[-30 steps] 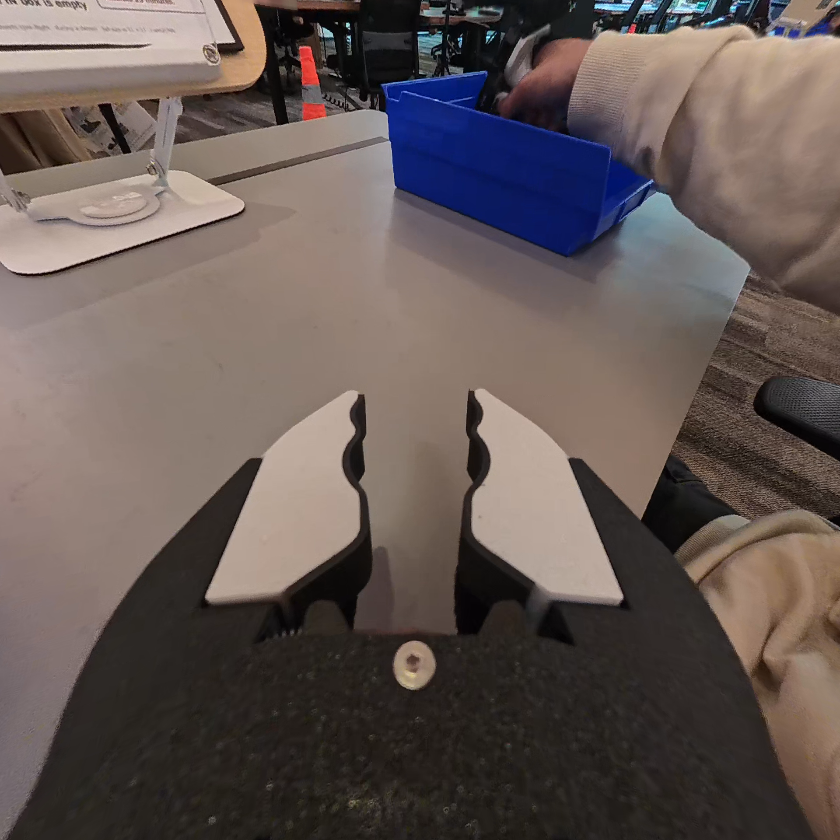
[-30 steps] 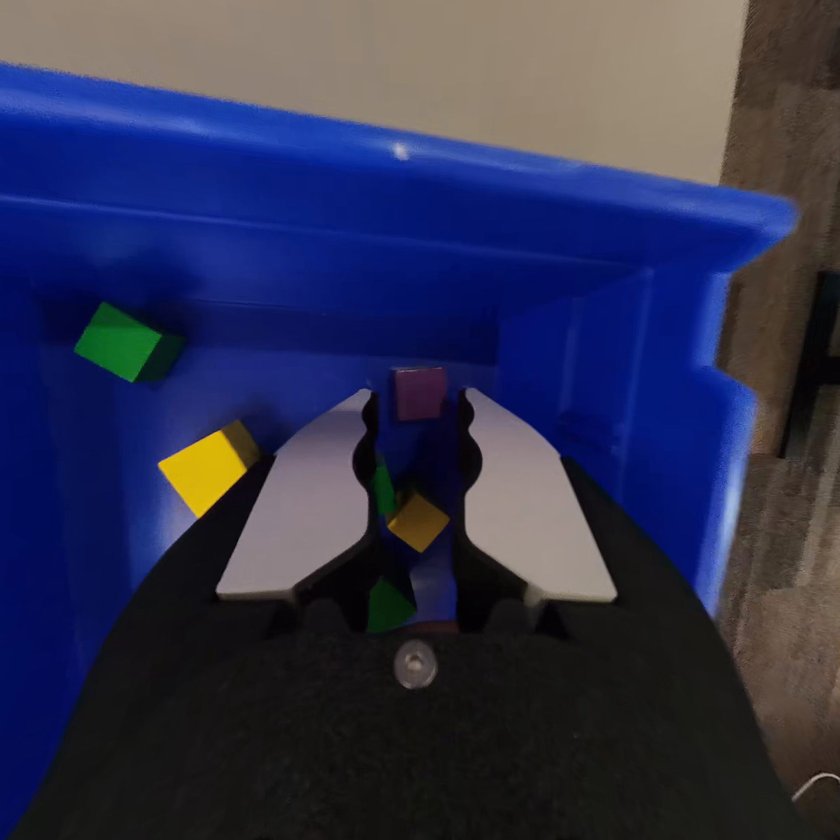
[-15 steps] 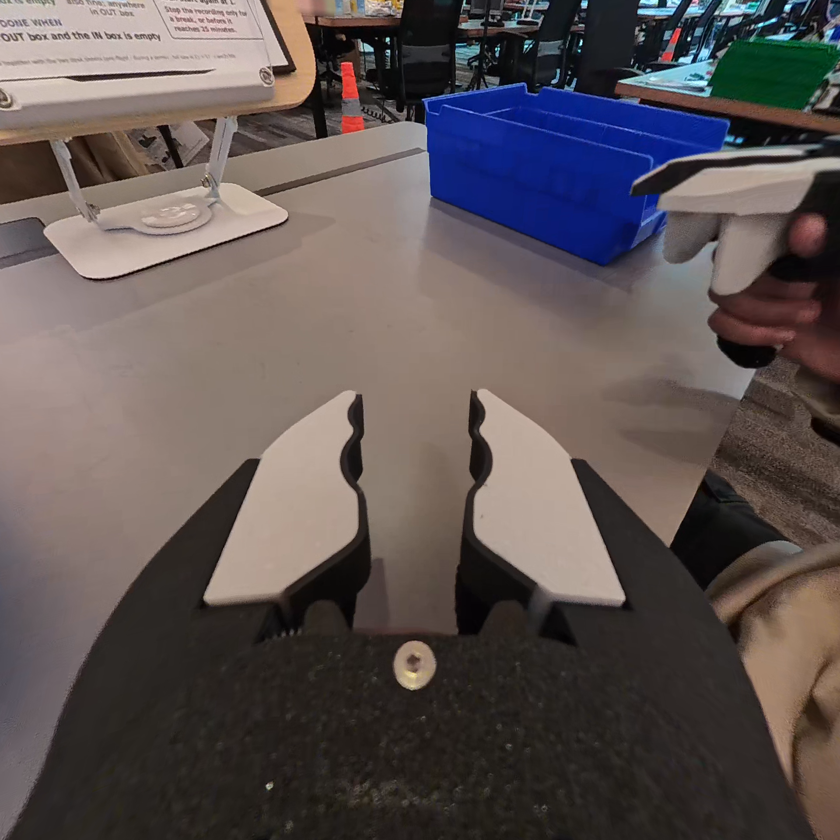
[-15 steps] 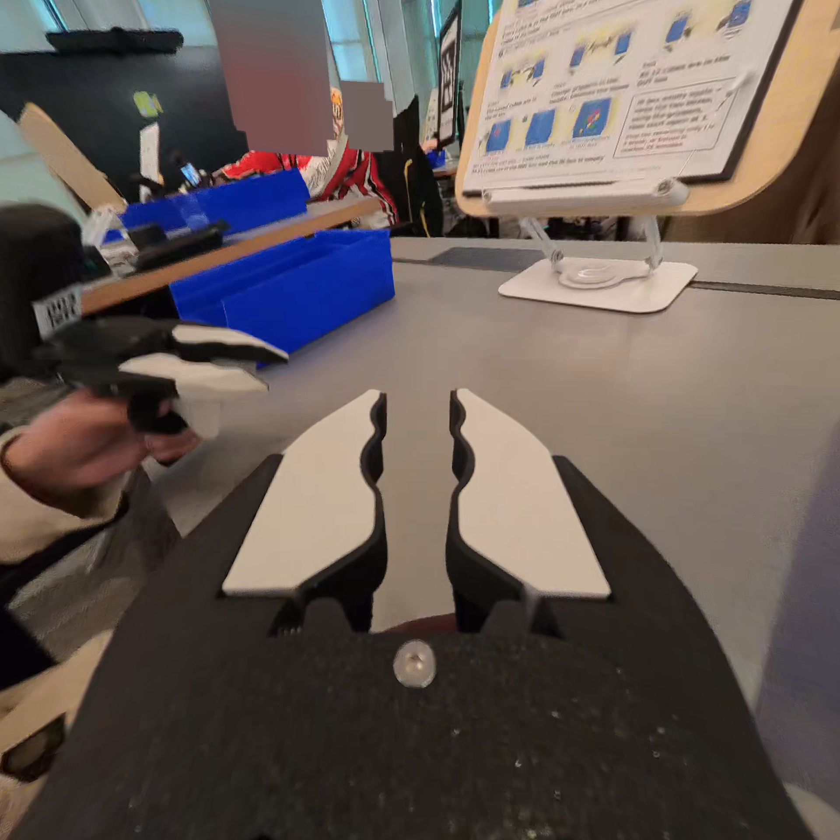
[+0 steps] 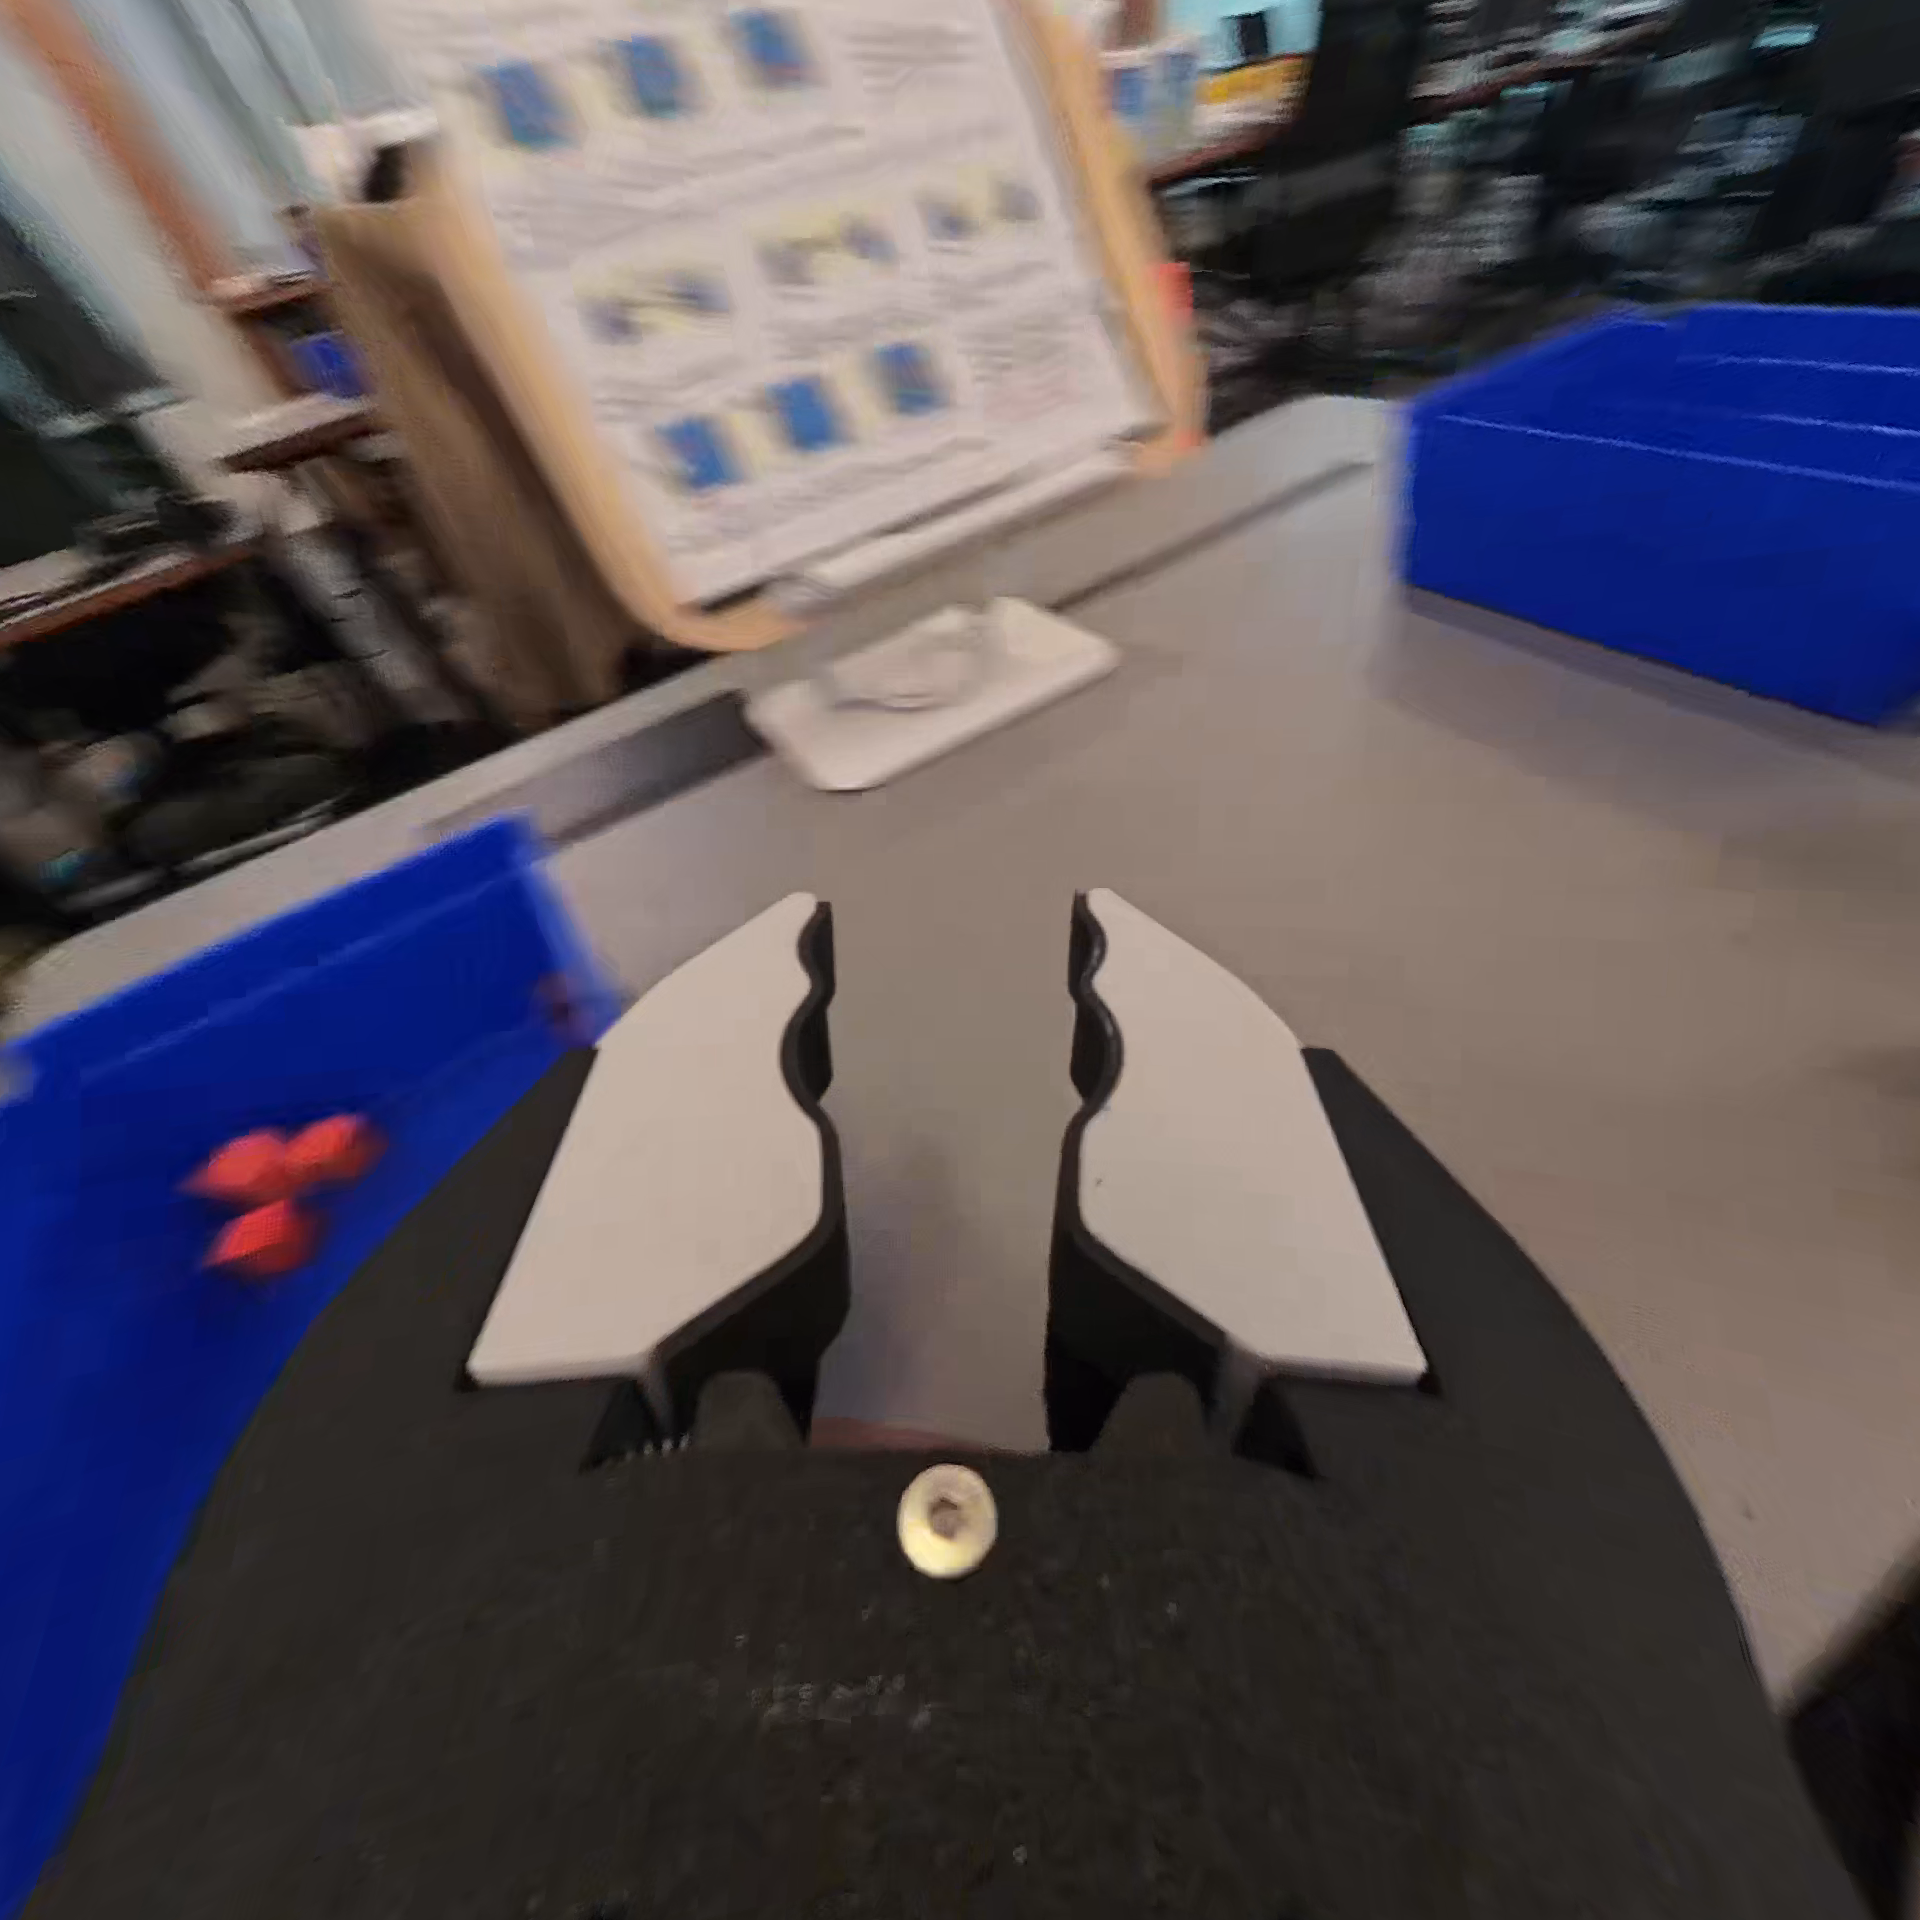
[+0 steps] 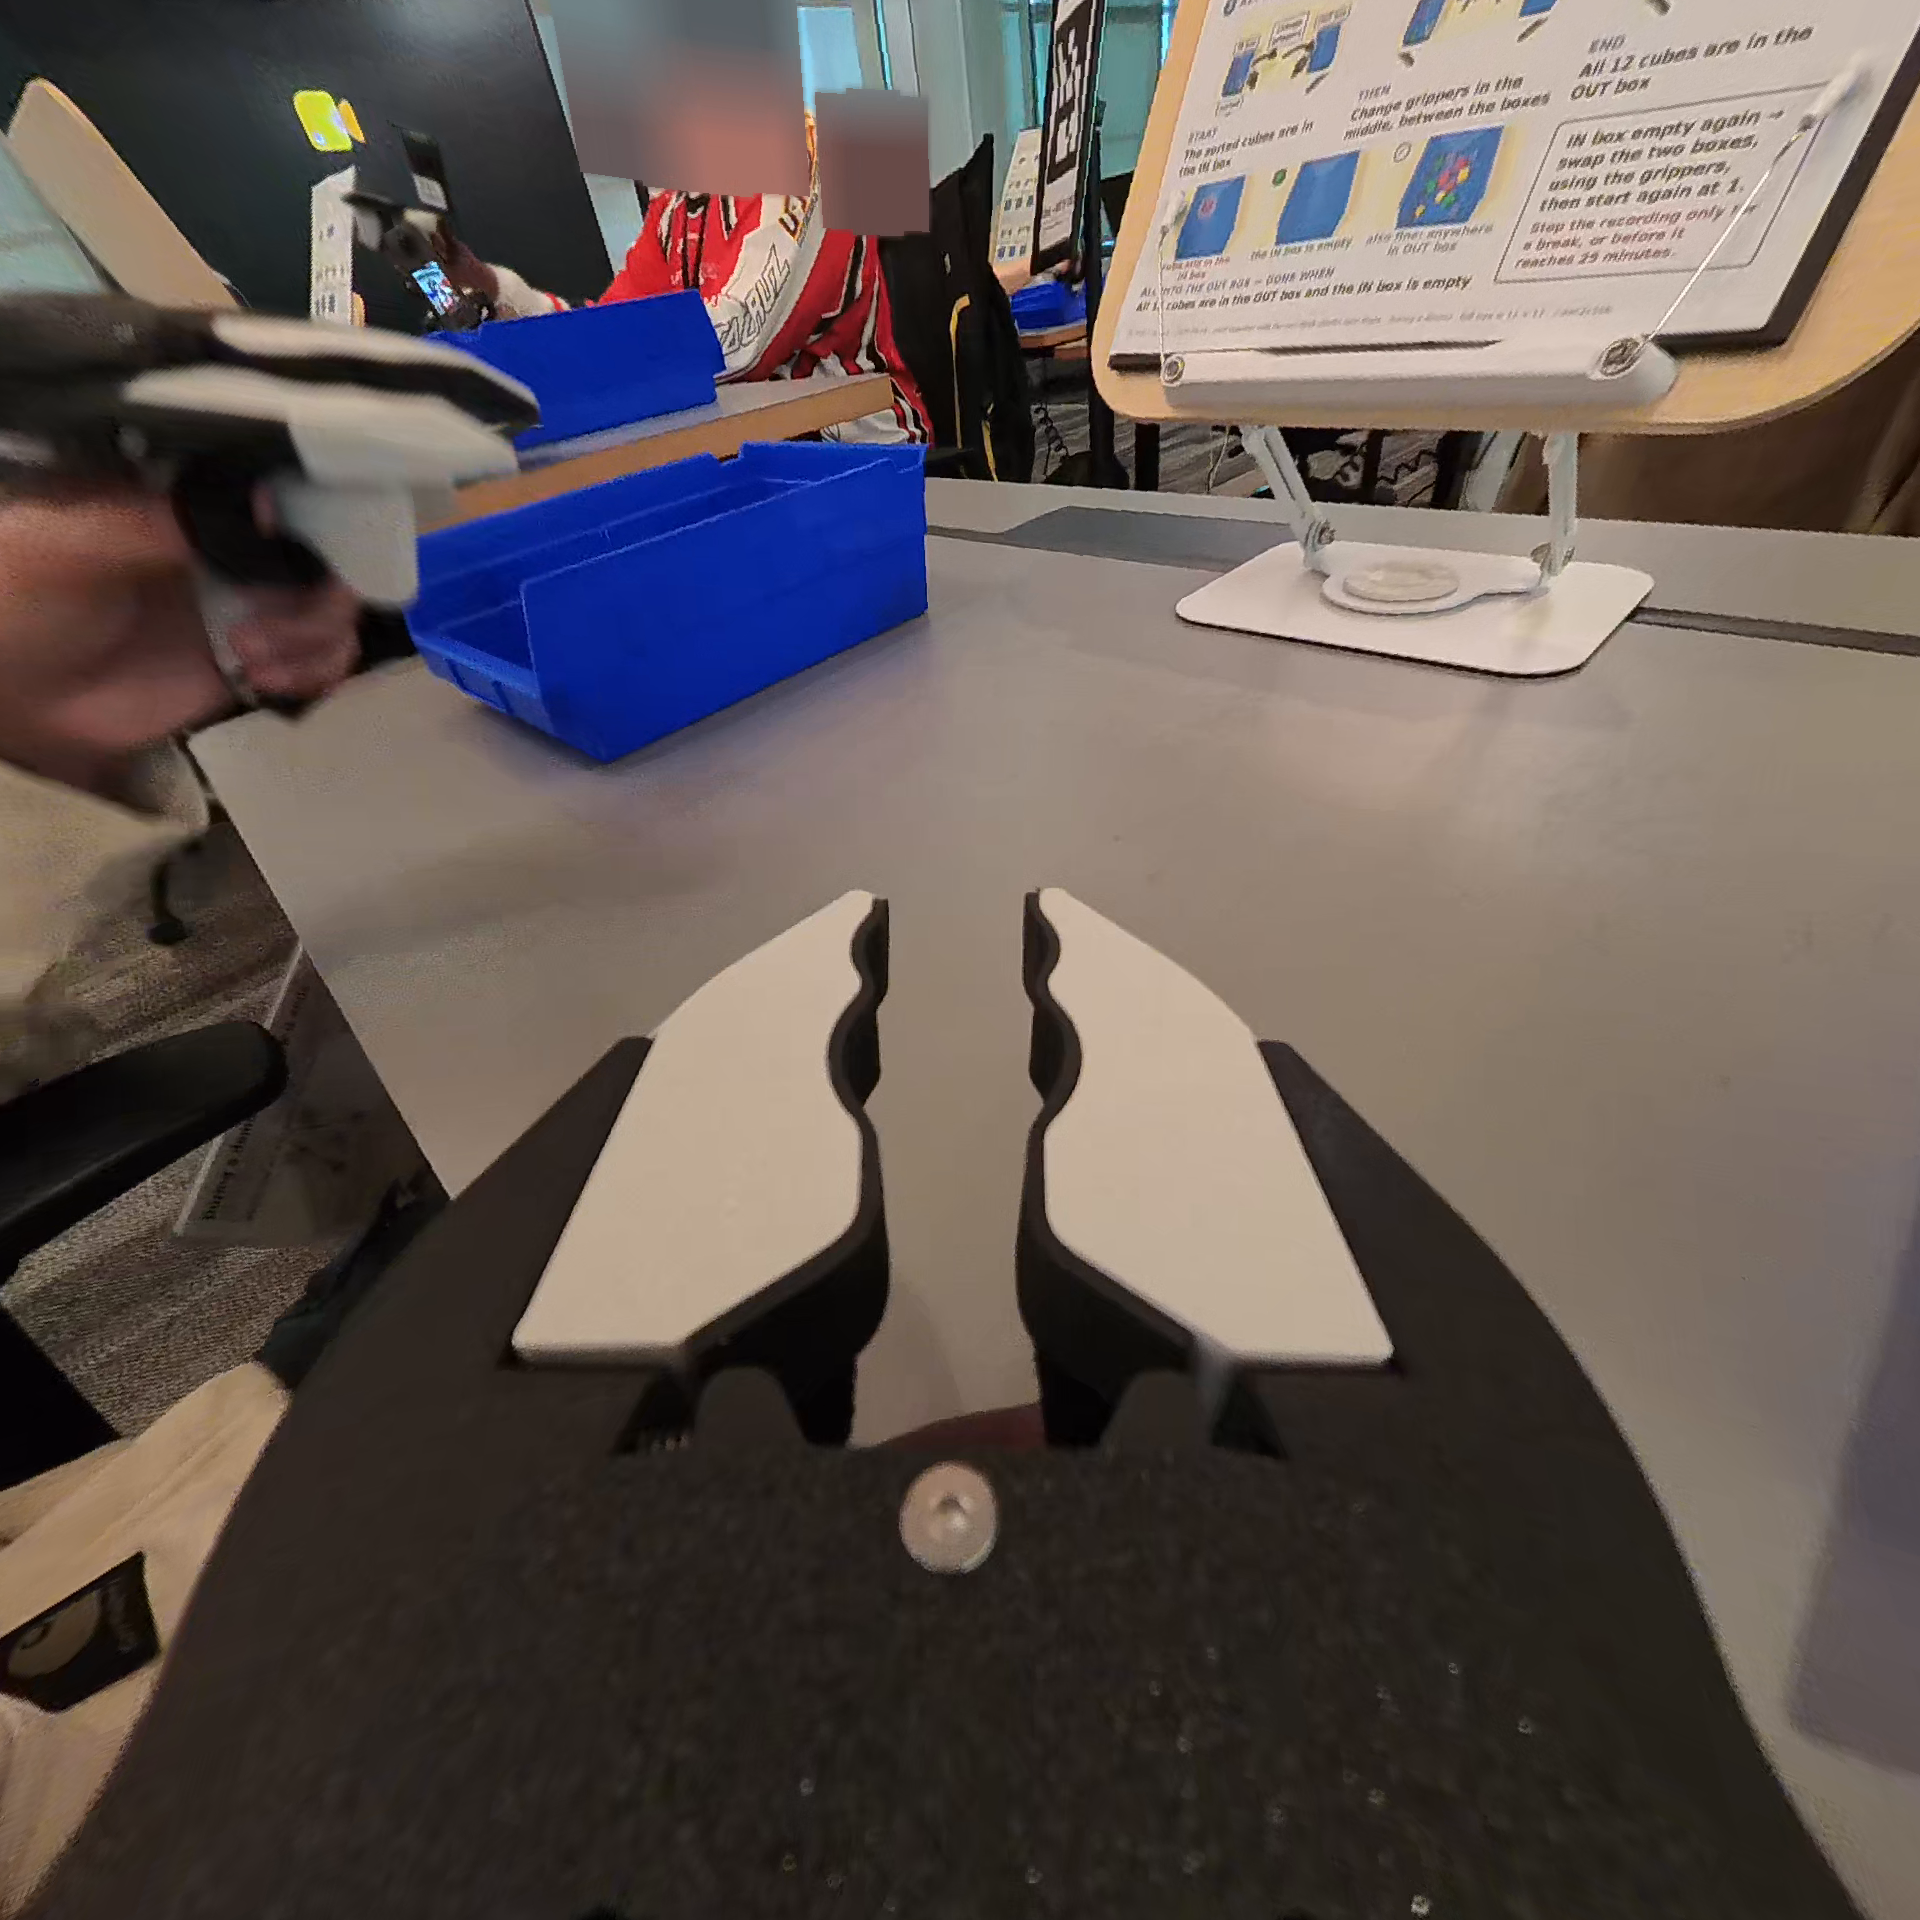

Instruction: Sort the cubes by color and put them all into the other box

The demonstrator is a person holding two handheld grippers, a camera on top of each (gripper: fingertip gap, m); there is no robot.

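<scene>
At desk's left edge, red cubes [image 5: 275, 1195] in box [image 5: 312, 997], left of left gripper [image 5: 951, 914]; nearer than right gripper [image 6: 956, 904]; both fingers released, empty.

Two blue plastic boxes sit well apart on a grey table. The near box [image 5: 270, 1049], at the left of the left wrist view, holds a tight cluster of red cubes [image 5: 278, 1184], blurred, touching one another on its floor. The far box [image 5: 1662, 499] stands at the right; what it holds is hidden behind its tall wall. From the right wrist view, the near box [image 6: 675, 582] shows its inner divider.
</scene>
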